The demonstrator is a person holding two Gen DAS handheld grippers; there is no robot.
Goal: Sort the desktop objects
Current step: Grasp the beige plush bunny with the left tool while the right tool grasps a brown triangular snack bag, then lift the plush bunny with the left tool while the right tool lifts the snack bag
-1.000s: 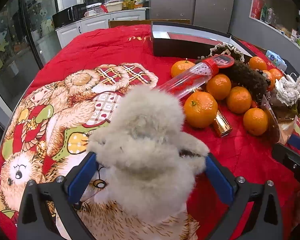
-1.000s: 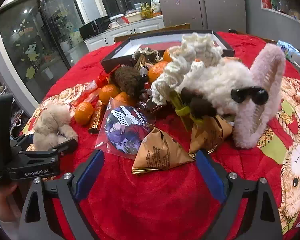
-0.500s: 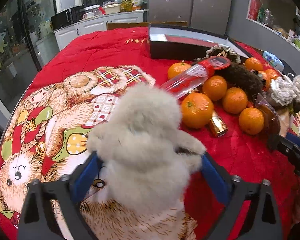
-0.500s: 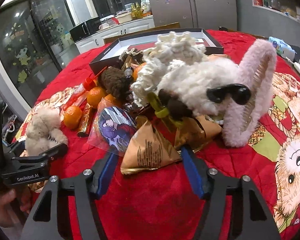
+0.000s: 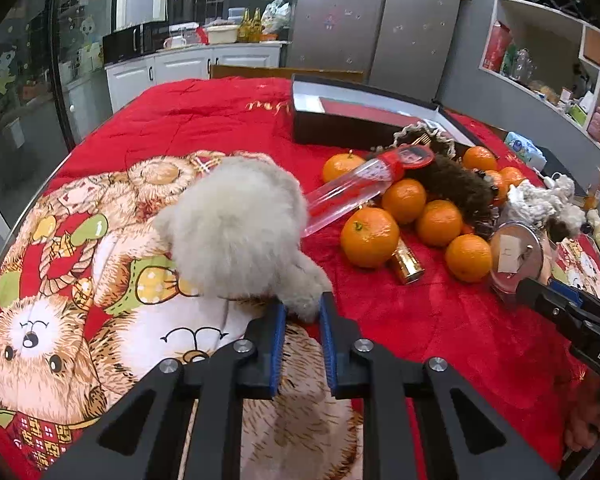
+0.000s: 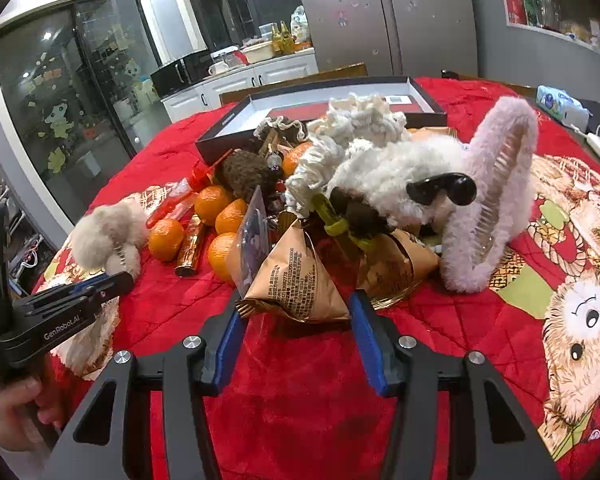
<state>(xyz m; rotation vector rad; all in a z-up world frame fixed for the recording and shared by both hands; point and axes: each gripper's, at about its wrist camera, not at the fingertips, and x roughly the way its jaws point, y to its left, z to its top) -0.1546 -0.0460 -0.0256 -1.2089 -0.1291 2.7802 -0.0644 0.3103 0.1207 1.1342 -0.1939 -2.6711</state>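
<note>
Since a second ago both my grippers have been closing, so my left gripper (image 5: 302, 314) now clenches a limb of the grey plush toy (image 5: 240, 228) lying on the red surface (image 5: 440, 328), while my right gripper (image 6: 296, 320) brackets the brown triangular packet (image 6: 296, 280), apparently gripping it for sorting.

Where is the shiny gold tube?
In the left wrist view the gold tube lies right of centre on the red cloth, tucked between two oranges.

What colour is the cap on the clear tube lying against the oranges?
Red. The cap of the clear tube shows best in the left wrist view.
</note>
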